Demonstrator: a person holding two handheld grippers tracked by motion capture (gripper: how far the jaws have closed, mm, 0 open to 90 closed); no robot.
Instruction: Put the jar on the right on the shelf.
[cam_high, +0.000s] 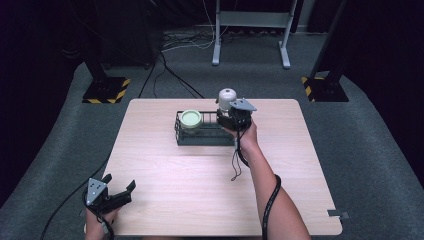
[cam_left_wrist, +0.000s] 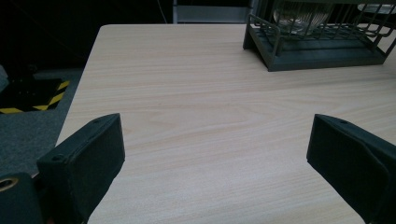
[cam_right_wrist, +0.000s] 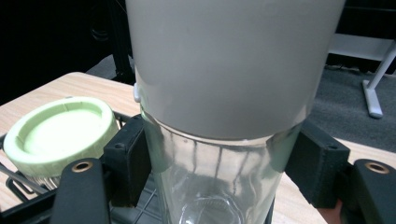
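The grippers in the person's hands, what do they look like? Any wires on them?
Both are black, with two blocky padded jaws. The left gripper and right gripper each carry a grey three-cornered plate on top. A black cable trails from each; the right one's runs down along the forearm. In the right gripper view, brass-coloured rings sit in holes near the jaws. The forearms are bare, with no sleeves in view.

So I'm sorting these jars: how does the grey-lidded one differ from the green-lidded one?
The grey-lidded jar is clamped in the right gripper and held up over the basket's right end; the green-lidded jar stands in the basket at its left end, untouched. The grey lid is tall, the green lid low and flat. Both jars are clear glass.
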